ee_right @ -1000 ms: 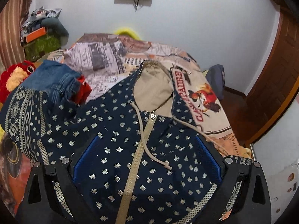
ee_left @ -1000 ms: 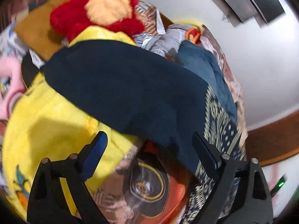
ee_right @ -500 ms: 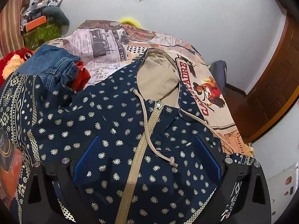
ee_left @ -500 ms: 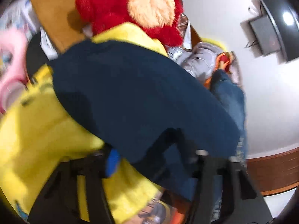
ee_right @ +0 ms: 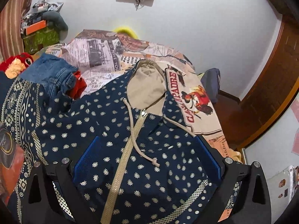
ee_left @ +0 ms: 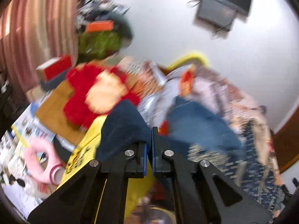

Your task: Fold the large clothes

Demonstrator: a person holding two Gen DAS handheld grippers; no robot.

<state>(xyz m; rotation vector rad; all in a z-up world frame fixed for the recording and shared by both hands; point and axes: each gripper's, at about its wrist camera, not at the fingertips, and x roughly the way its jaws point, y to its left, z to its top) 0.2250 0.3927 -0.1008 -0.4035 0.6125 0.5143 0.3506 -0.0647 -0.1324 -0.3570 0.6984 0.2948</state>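
The hoodie (ee_right: pixel 115 140) is navy, dotted all over with small cream motifs, and its sleeve (ee_right: pixel 16 112) carries cream geometric bands. Its hood lining (ee_right: pixel 147 82), zipper (ee_right: pixel 121 160) and drawstring (ee_right: pixel 134 141) are beige. The bedsheet (ee_right: pixel 101 54) shows a newspaper print in cream, grey and orange, with red lettering. The jeans (ee_right: pixel 50 71) are faded blue denim, beside a red cloth (ee_right: pixel 77 86). The plush toy (ee_left: pixel 97 95) is bright red with a peach face. The blanket (ee_left: pixel 87 147) is yellow. The gripper pads (ee_right: pixel 86 158) are blue on black frames. The curtain (ee_left: pixel 37 29) is striped pink and brown, and the wall (ee_right: pixel 196 22) is white.
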